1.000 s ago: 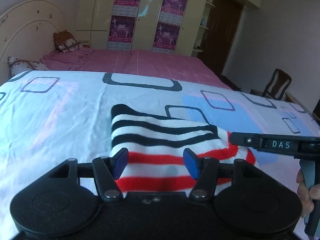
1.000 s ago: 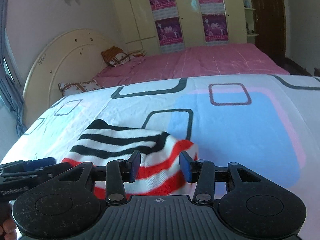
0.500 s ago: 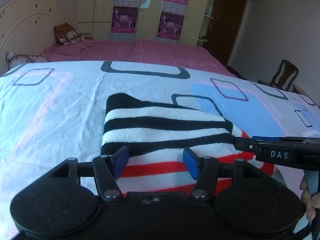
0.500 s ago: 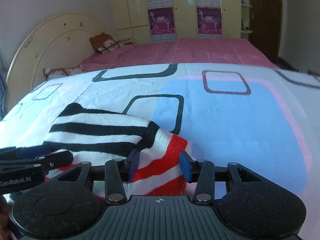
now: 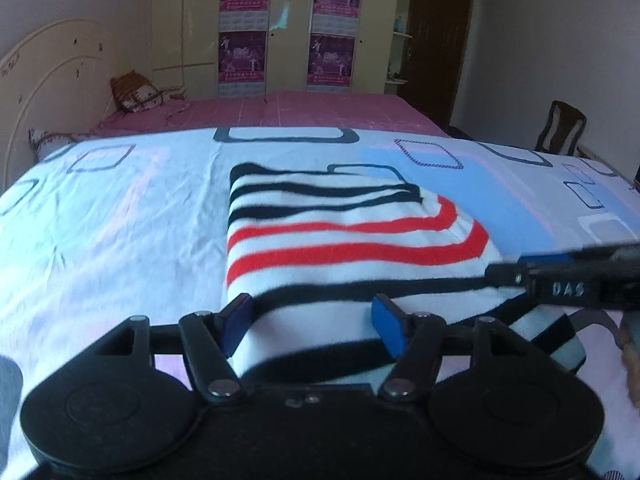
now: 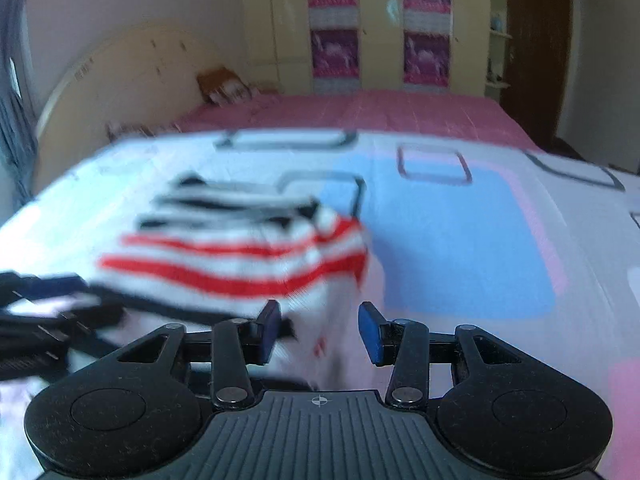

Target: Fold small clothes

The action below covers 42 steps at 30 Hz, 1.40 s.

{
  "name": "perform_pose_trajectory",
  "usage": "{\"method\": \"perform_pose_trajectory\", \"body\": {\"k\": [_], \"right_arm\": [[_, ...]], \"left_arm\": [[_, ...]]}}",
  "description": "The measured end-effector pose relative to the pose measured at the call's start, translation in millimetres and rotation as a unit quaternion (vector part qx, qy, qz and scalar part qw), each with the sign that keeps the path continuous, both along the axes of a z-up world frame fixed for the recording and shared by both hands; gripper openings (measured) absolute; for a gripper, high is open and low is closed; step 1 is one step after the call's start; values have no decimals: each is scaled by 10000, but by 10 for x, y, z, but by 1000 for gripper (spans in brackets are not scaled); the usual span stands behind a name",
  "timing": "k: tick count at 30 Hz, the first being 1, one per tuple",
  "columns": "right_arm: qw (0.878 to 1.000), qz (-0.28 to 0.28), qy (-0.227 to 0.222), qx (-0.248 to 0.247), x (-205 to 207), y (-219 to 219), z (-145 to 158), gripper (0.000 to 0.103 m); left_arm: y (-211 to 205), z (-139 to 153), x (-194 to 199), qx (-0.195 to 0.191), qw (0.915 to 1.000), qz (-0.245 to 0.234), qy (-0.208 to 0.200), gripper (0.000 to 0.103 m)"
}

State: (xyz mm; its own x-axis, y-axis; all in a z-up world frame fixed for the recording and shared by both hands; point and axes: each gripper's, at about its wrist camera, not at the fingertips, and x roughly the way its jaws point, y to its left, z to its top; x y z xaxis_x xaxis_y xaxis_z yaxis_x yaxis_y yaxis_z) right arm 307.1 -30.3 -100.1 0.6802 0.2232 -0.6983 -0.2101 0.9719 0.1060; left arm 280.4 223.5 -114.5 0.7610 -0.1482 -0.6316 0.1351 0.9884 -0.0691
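Over the bedsheet (image 5: 120, 240), left view: my left gripper (image 5: 312, 320) sits low at the near edge of the striped garment (image 5: 340, 236). Its jaws have just been opening; the fabric runs between the blue pads (image 5: 236, 316) but neither presses on it, so spread, holding nothing. The garment lies folded on the sheet, red stripes on top, black ones at the far end. I judge the spread jaws mean a fold was let go, the cloth left lying flat. My right gripper (image 5: 536, 268) comes in from the right, tip at the garment's right edge; its bulk hides that corner. A chair (image 5: 560, 128) stands far right, well apart. Pink bed (image 5: 300, 112) and wardrobe (image 5: 280, 24) lie beyond.

Right view, blurred: my right gripper (image 6: 318, 328) hovers at the garment's (image 6: 240, 252) near right corner. Pads (image 6: 370, 332) stand part way apart, with pale cloth seen in the gap; too smeared to say whether they pinch it. The left gripper (image 6: 48, 312) crosses the lower left, over the near left edge. Sheet (image 6: 460, 248) to the right is bare. Nothing blocks another fold but my own two tools crowding the near edge.
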Motion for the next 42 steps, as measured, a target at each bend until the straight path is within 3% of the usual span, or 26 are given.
{"method": "perform_pose_trajectory", "body": {"k": [5,12,18,22,25,31,33,35,42], "right_arm": [[9996,-200,137,135,25,-33,-52,44],[9997,-5,-98,230,-488,-12,213,44],[9991,-184,387,71,-646,-19,-69,44],[9989,-168,435,-111,-624,52,-152,44],[9989,-137,403,-201,-647,69,-166,44],[9988,-131,437,187,-694,-70,2,44],[9986,-178,338,353,-808,-117,109,49],[9984,-207,206,480,-971,-183,230,80],[9973,87,-272,677,-1765,-431,698,80]], "left_arm": [[51,17,34,-61,9999,58,111,68],[115,97,-239,-134,9995,183,234,66],[162,-140,-326,-323,9974,254,591,71],[172,-100,-336,-312,9972,301,609,71],[166,-52,-365,-330,9964,384,677,80],[98,163,-569,-346,9945,730,660,99],[38,255,-663,-289,9941,852,614,100],[-52,367,-791,-94,9931,998,605,100],[-471,868,-1580,377,9939,1034,-36,103]]}}
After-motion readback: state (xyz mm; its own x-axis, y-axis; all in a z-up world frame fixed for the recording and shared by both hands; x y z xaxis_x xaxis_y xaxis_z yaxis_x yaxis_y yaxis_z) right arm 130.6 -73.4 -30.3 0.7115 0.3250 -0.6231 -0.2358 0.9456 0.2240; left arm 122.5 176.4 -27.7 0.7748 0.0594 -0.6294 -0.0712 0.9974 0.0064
